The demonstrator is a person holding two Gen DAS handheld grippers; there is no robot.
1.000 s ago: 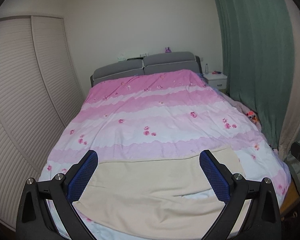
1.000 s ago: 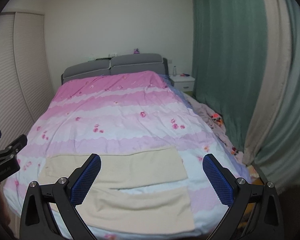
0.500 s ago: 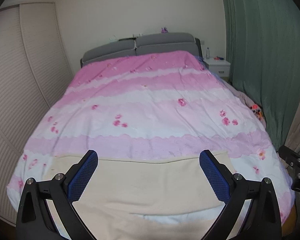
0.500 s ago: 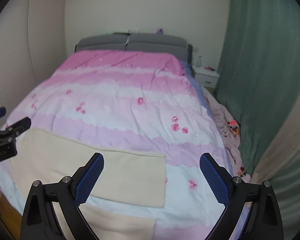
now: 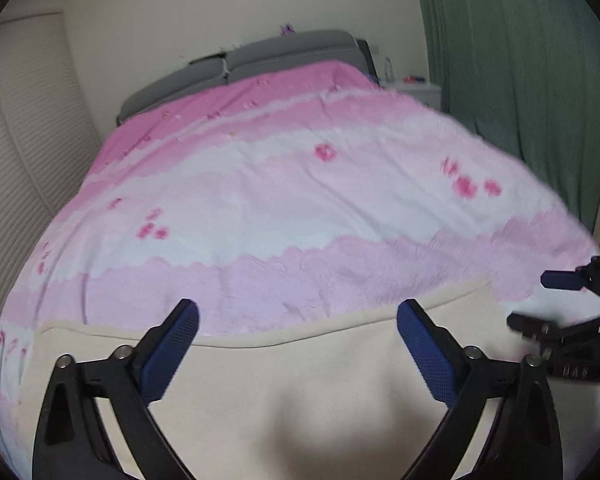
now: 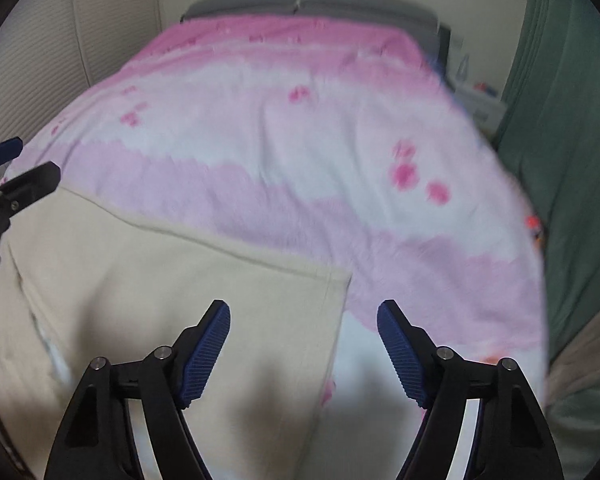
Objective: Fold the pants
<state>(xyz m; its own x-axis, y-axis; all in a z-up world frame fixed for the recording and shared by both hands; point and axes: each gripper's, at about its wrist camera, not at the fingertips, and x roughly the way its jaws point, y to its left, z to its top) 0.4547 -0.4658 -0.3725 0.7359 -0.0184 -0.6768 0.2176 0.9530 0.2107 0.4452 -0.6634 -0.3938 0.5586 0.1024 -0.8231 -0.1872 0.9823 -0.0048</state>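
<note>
Cream pants (image 5: 300, 384) lie flat across the near end of the bed, legs running left to right; they also show in the right wrist view (image 6: 152, 292). My left gripper (image 5: 298, 316) is open and empty, low over the pants' far edge. My right gripper (image 6: 304, 316) is open and empty, low over the pants' right end, whose corner (image 6: 342, 276) lies just ahead of the fingers. Each gripper shows at the edge of the other's view: the right one (image 5: 564, 308), the left one (image 6: 12, 176).
The bed carries a pink and white flowered duvet (image 5: 300, 184) with a grey headboard (image 5: 280, 50) behind. A green curtain (image 5: 512, 64) hangs on the right beside a white nightstand (image 5: 416, 88). Slatted wardrobe doors (image 5: 24, 148) line the left.
Both grippers have moved down and forward, close over the pants. The right gripper's jaws have narrowed a little. The pants lie as before.
</note>
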